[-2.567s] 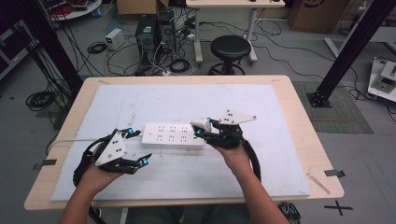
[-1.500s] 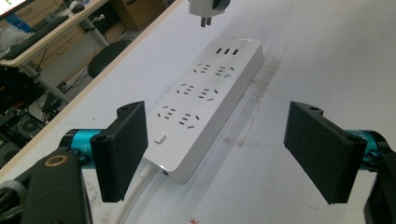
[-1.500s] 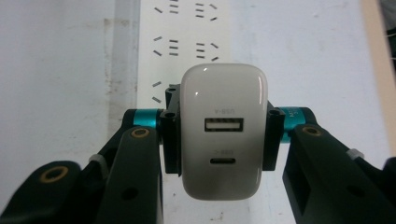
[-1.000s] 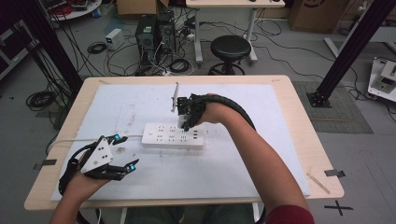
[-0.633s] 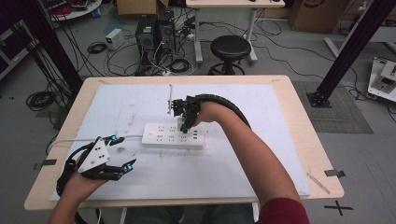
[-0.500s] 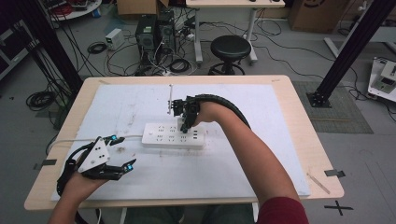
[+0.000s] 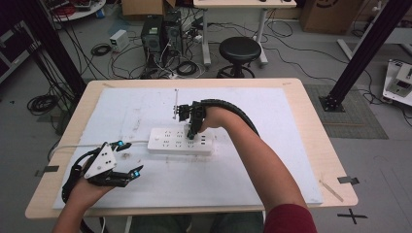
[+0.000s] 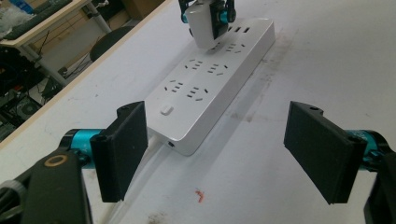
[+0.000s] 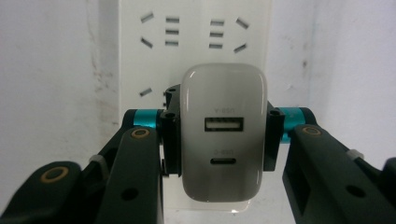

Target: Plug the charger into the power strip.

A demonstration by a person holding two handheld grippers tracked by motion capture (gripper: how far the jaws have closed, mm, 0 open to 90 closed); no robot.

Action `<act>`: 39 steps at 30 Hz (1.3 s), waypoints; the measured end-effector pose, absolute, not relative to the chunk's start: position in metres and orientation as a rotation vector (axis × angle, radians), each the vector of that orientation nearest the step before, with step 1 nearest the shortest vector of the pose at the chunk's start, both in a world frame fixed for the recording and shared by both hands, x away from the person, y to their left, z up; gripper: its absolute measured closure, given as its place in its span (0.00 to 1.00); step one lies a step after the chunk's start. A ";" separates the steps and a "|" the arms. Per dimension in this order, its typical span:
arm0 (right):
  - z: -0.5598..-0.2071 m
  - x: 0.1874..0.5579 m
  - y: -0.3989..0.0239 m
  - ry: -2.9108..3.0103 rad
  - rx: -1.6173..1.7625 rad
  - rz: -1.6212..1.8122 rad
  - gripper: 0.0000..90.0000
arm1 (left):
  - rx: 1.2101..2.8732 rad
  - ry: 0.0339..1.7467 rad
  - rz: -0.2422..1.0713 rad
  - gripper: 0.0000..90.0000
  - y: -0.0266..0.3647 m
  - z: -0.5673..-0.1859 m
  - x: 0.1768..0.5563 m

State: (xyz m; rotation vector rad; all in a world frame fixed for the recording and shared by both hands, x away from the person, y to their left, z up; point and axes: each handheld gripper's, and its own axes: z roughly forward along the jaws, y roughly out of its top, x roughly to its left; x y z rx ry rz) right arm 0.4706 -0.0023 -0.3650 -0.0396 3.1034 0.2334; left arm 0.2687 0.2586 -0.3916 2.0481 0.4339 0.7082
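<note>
A white power strip [image 7: 165, 141] lies on the white mat [image 7: 282, 121] in the middle of the table. My right gripper [image 7: 192, 132] points down over the strip's right half, shut on a white USB charger [image 9: 224, 135]. In the right gripper view, the charger's two ports face the camera, with the strip's [image 9: 135, 70] sockets behind it. The left gripper view shows the charger [image 8: 204, 25] right at the far sockets of the strip [image 8: 210, 88]; its prongs are hidden. My left gripper [image 7: 130, 157] rests at the front left, open [image 8: 224, 149], aimed at the strip's near end.
The strip's white cable [image 7: 73, 145] runs left off the table edge. A small red mark [image 8: 200, 195] is on the mat near my left gripper. A black stool [image 7: 239, 51] and computer gear stand on the floor beyond the far edge.
My right gripper has carried the charger from the strip's right end to above it and sunk toward the sockets. The left gripper drew back from the strip's left end, then held still.
</note>
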 end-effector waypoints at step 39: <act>-0.328 0.456 -0.057 2.958 0.304 0.903 0.33 | 2.060 0.384 0.702 0.24 0.246 -0.382 0.282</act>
